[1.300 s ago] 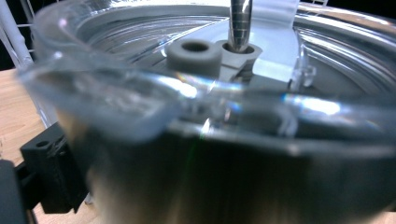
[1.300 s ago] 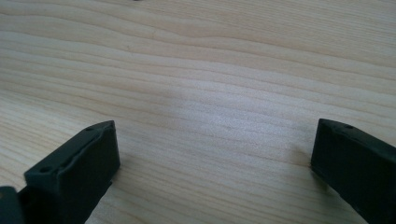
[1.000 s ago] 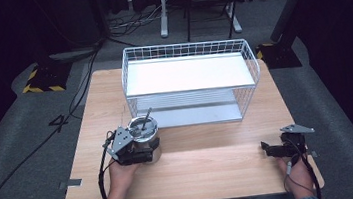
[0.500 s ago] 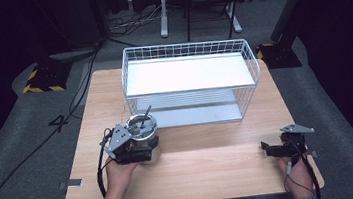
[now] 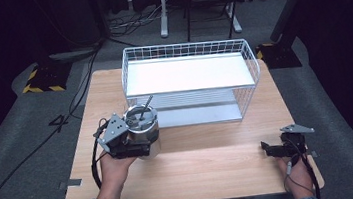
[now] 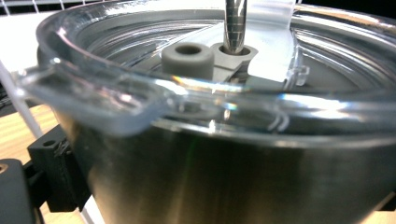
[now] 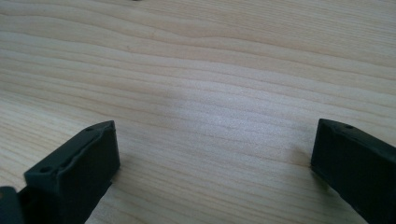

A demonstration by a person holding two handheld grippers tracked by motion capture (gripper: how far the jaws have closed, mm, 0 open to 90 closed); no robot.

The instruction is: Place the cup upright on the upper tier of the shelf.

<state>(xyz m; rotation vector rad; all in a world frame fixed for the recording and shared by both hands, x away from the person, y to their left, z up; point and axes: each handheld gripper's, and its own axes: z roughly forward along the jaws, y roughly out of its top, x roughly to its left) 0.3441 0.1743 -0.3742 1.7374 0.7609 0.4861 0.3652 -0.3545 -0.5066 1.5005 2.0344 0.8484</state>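
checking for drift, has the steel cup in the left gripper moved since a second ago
No. The steel cup sits at the same spot before the wire basket's front left corner.

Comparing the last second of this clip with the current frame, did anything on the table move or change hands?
No visible change. The left gripper is at the steel tumbler in front of the wire rack as before, with the straw through its clear lid. The right gripper rests open on the wooden table near its right edge, same as earlier.
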